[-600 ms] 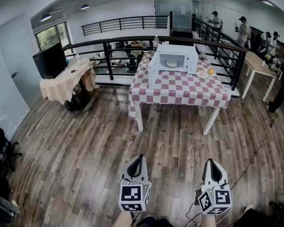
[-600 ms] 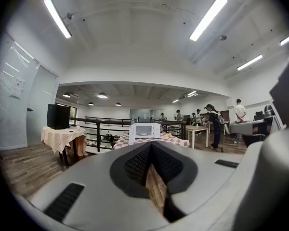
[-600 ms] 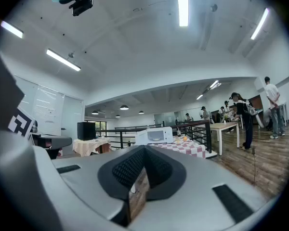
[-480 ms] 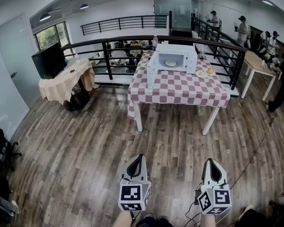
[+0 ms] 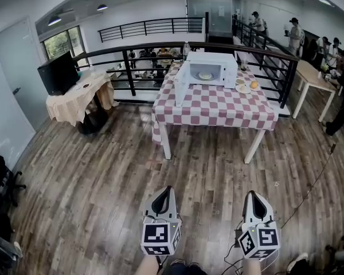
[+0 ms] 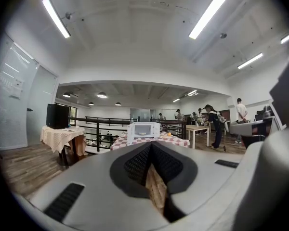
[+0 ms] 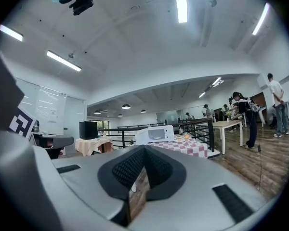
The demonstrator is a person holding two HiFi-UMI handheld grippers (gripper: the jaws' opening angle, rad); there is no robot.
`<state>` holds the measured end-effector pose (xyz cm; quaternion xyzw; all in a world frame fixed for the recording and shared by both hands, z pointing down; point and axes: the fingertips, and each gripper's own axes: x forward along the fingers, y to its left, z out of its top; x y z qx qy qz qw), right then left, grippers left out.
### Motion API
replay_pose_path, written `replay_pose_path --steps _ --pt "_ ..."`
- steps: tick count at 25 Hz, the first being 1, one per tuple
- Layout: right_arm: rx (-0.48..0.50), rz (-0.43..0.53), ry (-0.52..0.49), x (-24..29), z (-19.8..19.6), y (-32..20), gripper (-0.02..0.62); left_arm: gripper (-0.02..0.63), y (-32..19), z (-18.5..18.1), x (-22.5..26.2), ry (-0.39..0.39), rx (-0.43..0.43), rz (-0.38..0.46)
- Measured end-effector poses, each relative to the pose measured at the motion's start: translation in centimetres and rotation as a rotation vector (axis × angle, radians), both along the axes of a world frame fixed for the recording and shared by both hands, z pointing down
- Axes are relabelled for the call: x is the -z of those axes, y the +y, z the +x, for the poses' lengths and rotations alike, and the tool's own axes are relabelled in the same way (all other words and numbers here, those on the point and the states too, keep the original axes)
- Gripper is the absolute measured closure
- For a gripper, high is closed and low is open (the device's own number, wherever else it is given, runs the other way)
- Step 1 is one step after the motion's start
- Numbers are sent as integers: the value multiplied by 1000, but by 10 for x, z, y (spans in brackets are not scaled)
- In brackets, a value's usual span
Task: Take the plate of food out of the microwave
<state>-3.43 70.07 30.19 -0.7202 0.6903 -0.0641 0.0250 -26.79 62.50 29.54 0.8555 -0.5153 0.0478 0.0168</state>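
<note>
floor point(image 5: 103, 176): wood planks, brown-grey, visible grain, slight sheen
tablecloth point(image 5: 218, 105): checked cloth, matt, hangs in soft folds
microwave point(image 5: 212, 59): smooth white casing, light gloss
railing point(image 5: 129, 67): dark metal, smooth
side cloth point(image 5: 74, 102): pale cloth, matt, draped
table legs point(image 5: 165, 142): white, smooth finish
left gripper point(image 5: 164, 190): smooth matt grey plastic
right gripper point(image 5: 253, 193): same matt grey plastic
pads point(image 6: 135, 165): black, rough gridded surface
cubes point(image 5: 156, 238): matt black-and-white print
</note>
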Motion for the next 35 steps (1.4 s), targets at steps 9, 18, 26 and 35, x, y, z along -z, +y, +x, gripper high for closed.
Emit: replay_pose_path --steps 9,18,26,35 --pt "38 -12 14 -10 5 -21 603 591 -16 9 -6 -5 26 -3" --pt "22 -19 10 -14 17 -90 603 592 -87 26 -14 -7 2 -16" --pt "-8 -19 3 -9 21 -179 603 591 -177 38 -10 -11 -46 -20" --pt "-21 -29 9 -14 18 -253 603 591 -254 38 -17 -11 -62 -18"
